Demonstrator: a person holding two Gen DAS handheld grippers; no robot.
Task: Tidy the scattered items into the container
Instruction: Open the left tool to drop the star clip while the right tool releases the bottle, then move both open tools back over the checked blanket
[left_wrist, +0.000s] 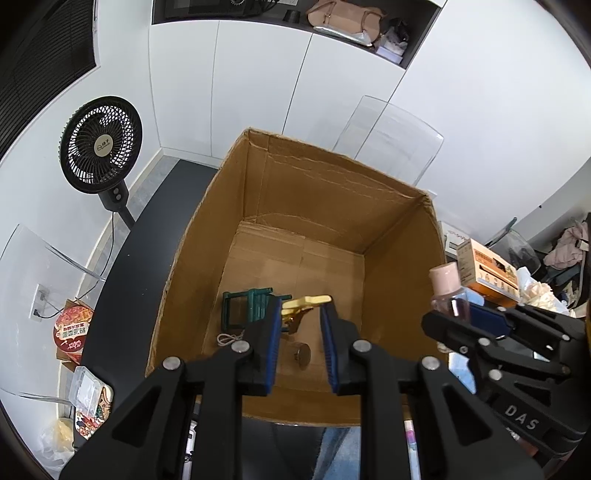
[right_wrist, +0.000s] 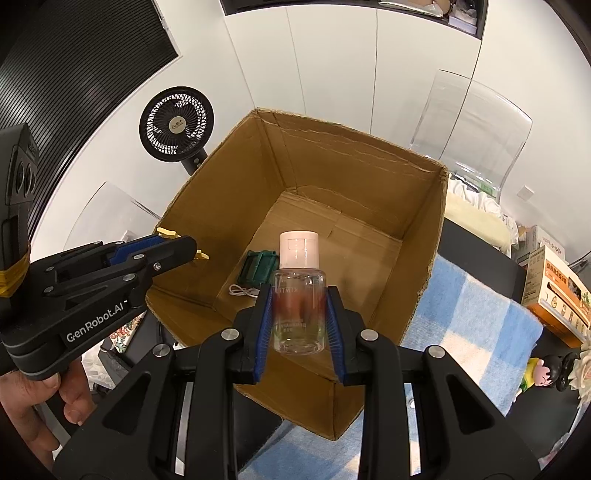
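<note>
An open cardboard box (left_wrist: 325, 184) (right_wrist: 354, 155) stands below both grippers. On its floor lie a small green stool (left_wrist: 251, 304) (right_wrist: 260, 264), a pale cord (left_wrist: 227, 338) (right_wrist: 242, 290) and a small round piece (left_wrist: 301, 354). My left gripper (left_wrist: 301, 312) (right_wrist: 186, 245) is over the box's left side, shut on a yellow clip-like item (left_wrist: 310, 300) (right_wrist: 166, 232) at its tips. My right gripper (right_wrist: 300, 295) (left_wrist: 458, 314) hangs over the box's near side, shut on a clear bottle (right_wrist: 299, 317) (left_wrist: 452, 299) with a pink cap, held upright.
A black fan (left_wrist: 101, 144) stands beyond the box at left. A blue-and-white checked cloth (right_wrist: 480, 317) lies under the box's right side, with an orange carton (right_wrist: 554, 295) and a figurine (right_wrist: 539, 373) beyond. Snack packs (left_wrist: 72, 328) lie left. A hand (right_wrist: 44, 402) holds the left gripper.
</note>
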